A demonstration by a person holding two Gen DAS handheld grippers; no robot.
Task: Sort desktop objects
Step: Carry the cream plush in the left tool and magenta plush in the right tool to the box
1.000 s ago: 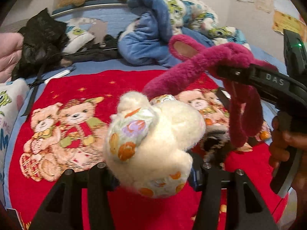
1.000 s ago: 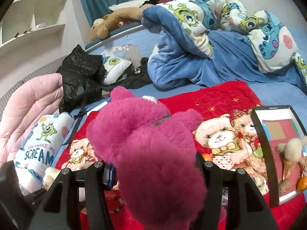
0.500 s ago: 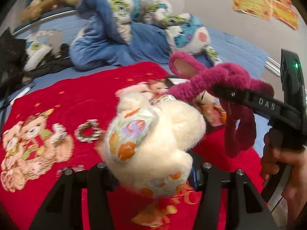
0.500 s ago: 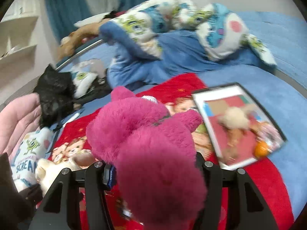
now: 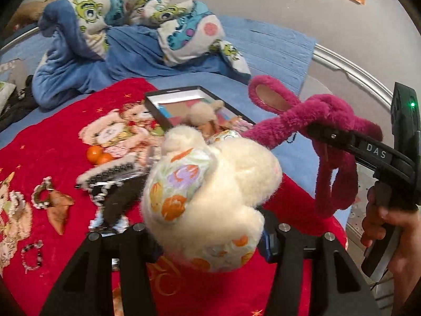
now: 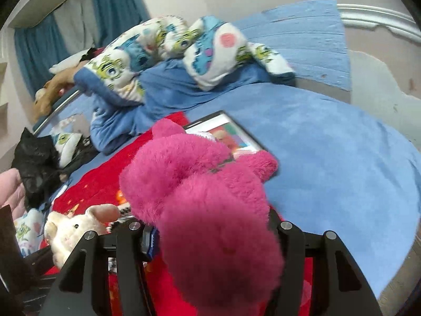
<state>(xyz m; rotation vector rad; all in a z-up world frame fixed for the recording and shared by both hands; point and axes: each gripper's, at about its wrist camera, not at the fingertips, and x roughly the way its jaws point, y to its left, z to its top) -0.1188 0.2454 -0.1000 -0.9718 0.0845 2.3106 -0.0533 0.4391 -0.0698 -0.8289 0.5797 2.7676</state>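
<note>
The left tool [image 5: 210, 234] grips a cream plush toy [image 5: 210, 184], held above the red blanket [image 5: 52, 137] on the bed. The right tool [image 6: 210, 237] clamps a magenta plush toy [image 6: 205, 197] just right of it. Farther off lies a black-framed tray [image 5: 158, 108], seemingly holding small toys.

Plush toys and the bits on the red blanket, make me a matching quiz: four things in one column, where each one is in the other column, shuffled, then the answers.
Things:
1. cream plush toy
2. magenta plush toy
3. orange balls
4. small tan plush

Places:
A. inside the black-rimmed tray
B. clamped in the right gripper
C. lying on the red blanket
D. clamped in the left gripper

Pairs: 1-D, 2-B, 3-C, 4-A
</note>
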